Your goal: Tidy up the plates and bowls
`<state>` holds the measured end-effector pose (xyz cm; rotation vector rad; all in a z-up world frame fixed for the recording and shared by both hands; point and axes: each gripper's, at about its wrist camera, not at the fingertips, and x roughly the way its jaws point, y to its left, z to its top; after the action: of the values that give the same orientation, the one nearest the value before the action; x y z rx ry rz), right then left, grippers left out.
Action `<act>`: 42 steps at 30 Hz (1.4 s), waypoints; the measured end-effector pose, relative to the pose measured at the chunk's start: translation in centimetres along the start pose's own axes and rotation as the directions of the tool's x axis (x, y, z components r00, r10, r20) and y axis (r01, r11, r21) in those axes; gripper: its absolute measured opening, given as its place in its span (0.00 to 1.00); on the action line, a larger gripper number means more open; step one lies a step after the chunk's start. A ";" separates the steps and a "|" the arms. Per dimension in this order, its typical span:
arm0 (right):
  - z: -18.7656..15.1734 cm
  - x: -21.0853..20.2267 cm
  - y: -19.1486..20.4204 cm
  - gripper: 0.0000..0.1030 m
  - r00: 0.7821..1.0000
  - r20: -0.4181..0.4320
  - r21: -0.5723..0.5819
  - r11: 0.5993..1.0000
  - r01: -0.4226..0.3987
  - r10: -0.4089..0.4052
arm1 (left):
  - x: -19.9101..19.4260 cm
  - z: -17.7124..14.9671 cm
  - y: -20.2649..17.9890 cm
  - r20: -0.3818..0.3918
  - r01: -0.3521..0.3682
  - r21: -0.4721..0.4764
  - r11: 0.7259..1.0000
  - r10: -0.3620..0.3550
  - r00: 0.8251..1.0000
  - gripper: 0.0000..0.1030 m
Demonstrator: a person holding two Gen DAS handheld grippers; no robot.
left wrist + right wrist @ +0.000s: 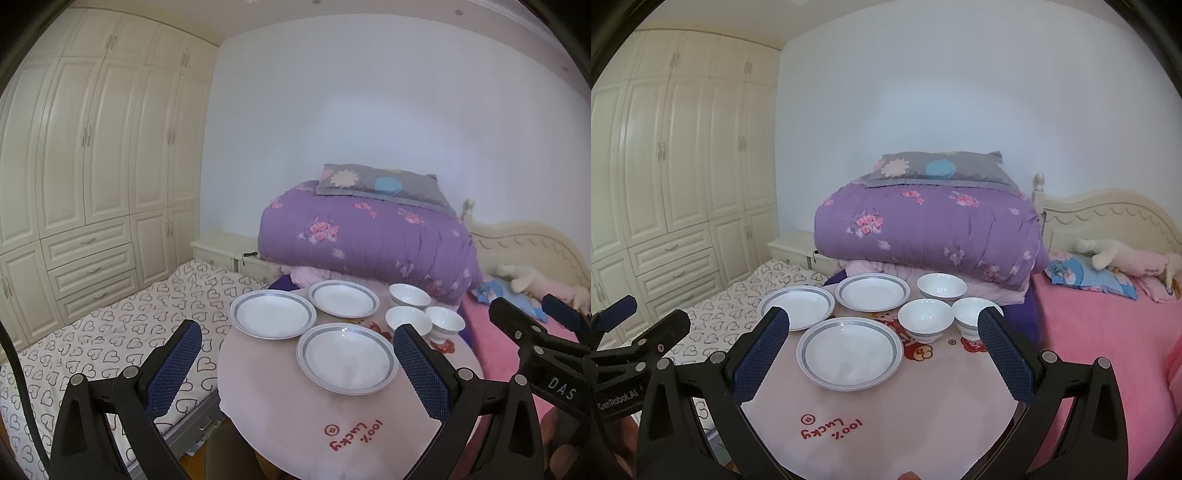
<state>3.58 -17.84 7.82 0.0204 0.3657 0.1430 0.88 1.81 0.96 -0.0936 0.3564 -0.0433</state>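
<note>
Right gripper [882,354] jaws wide, hiding right bowl [971,314] partly.

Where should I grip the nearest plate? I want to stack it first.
Pinch the near rim of the nearest plate, coming from the table's front edge. It lies flat, so only its raised rim offers a hold; the right gripper already faces it, fingers open.

Bare pink tabletop [886,398] lies near; plates [849,352] and bowls [925,319] crowd its far half, folded purple quilt [923,229] behind.
</note>
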 end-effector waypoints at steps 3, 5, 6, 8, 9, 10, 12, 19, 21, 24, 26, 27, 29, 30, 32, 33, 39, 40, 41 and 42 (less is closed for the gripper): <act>0.1 0.2 -0.1 1.00 1.000 -0.004 0.002 1.000 0.000 0.000 | 0.5 -0.2 0.0 -0.009 0.000 0.000 1.000 0.000 1.000 0.99; 0.0 0.3 -0.2 1.00 1.000 -0.005 0.001 1.000 0.002 -0.002 | 0.8 0.0 0.1 -0.017 0.004 -0.001 1.000 -0.004 1.000 0.99; 0.0 0.5 -0.2 1.00 1.000 -0.007 0.001 1.000 0.001 -0.001 | 1.0 0.1 0.1 -0.020 0.007 0.000 1.000 -0.007 1.000 0.99; -0.1 0.6 -0.3 1.00 1.000 -0.011 0.001 1.000 0.001 -0.001 | 1.5 0.2 0.0 -0.027 0.013 0.001 1.000 -0.013 1.000 0.99; -0.2 0.8 -0.3 1.00 1.000 -0.014 0.000 1.000 0.002 -0.002 | 1.7 0.3 -0.1 -0.030 0.016 0.001 1.000 -0.016 0.999 0.99; -0.2 1.0 -0.3 1.00 1.000 -0.019 -0.001 1.000 0.002 -0.002 | 2.0 0.4 -0.1 -0.033 0.019 0.000 1.000 -0.019 0.999 0.99; -0.2 1.4 -0.4 1.00 1.000 -0.027 -0.002 1.000 0.001 -0.001 | 2.7 0.4 -0.1 -0.045 0.024 -0.005 1.000 -0.024 0.999 0.99; -0.4 3.7 -0.9 1.00 0.998 -0.069 -0.007 1.000 0.002 -0.003 | 5.7 0.9 0.2 -0.090 0.026 -0.013 1.000 -0.027 0.996 0.99; -0.6 4.7 -1.0 1.00 0.996 -0.088 -0.008 1.000 0.000 -0.001 | 6.9 1.2 0.2 -0.113 0.029 -0.015 0.999 -0.031 0.993 0.99; -1.0 6.3 -1.1 1.00 0.993 -0.118 -0.011 1.000 -0.007 0.006 | 9.0 1.3 0.0 -0.144 0.034 -0.018 0.999 -0.036 0.989 0.99; -1.4 7.5 -1.2 1.00 0.990 -0.142 -0.014 1.000 -0.019 0.017 | 10.4 1.4 0.2 -0.163 0.034 -0.022 0.999 -0.037 0.986 0.99; -1.6 8.3 -1.3 1.00 0.987 -0.158 -0.013 0.999 -0.029 0.027 | 11.3 1.4 0.4 -0.177 0.034 -0.025 0.999 -0.038 0.983 0.99; -2.1 10.2 -1.5 1.00 0.979 -0.198 -0.004 0.999 -0.047 0.046 | 13.2 1.4 0.6 -0.205 0.031 -0.031 0.999 -0.036 0.978 0.99; -2.4 10.9 -1.7 1.00 0.976 -0.212 -0.001 0.999 -0.051 0.050 | 14.3 1.6 0.7 -0.220 0.029 -0.031 0.999 -0.035 0.975 0.99; -3.3 13.2 -2.0 1.00 0.962 -0.265 0.008 0.998 -0.065 0.064 | 16.9 1.5 1.1 -0.256 0.024 -0.034 0.999 -0.032 0.966 0.99; -3.6 13.9 -2.2 1.00 0.957 -0.283 0.010 0.998 -0.069 0.069 | 18.0 1.5 1.2 -0.273 0.021 -0.038 0.999 -0.031 0.962 0.99; -6.3 19.9 -3.0 1.00 0.898 -0.428 0.044 0.994 -0.096 0.105 | 25.9 1.0 2.3 -0.397 0.006 -0.076 0.997 -0.036 0.917 0.99; -6.7 20.7 -3.1 1.00 0.887 -0.448 0.050 0.993 -0.104 0.115 | 27.1 0.9 2.5 -0.414 0.006 -0.084 0.996 -0.040 0.909 0.99; -7.2 21.8 -3.2 1.00 0.873 -0.471 0.059 0.992 -0.113 0.128 | 28.2 1.0 2.6 -0.426 0.006 -0.087 0.996 -0.042 0.904 0.99; -7.4 22.3 -3.2 1.00 0.865 -0.484 0.065 0.991 -0.119 0.135 | 29.1 1.1 2.8 -0.438 0.006 -0.093 0.996 -0.046 0.898 0.99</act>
<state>22.00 -17.84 -7.18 0.0412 0.8757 0.2749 28.56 2.94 -8.32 -0.1785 0.8123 -0.0753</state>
